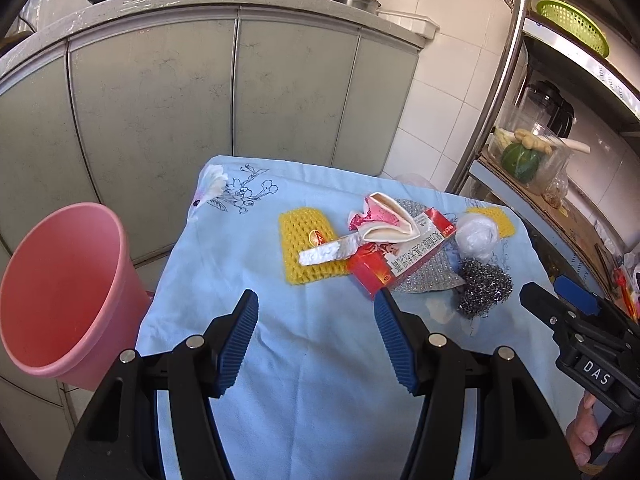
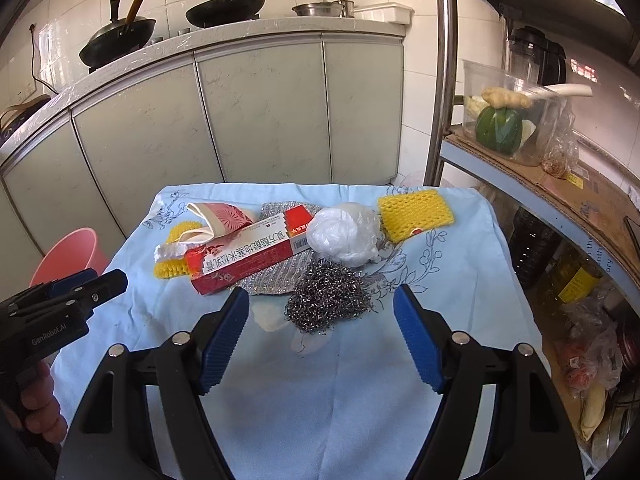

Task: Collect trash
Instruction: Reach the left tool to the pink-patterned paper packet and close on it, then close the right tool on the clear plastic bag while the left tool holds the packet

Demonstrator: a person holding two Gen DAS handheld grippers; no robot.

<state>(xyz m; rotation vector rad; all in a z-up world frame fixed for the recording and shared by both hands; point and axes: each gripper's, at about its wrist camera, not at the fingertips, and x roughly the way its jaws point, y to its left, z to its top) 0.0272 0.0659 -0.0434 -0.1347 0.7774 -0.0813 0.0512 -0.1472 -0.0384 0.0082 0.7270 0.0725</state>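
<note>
Both fingers of my right gripper [image 2: 318, 300] stand wide and empty just short of the steel wool scourer [image 2: 329, 300], so I'd straddle it squarely before squeezing, while the red medicine box [image 2: 248, 254] beside it lies flat, long axis slanting up-right.

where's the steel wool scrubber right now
The steel wool scrubber lies on the blue cloth, just ahead of the open right gripper, in front of the crumpled white plastic bag.
</note>
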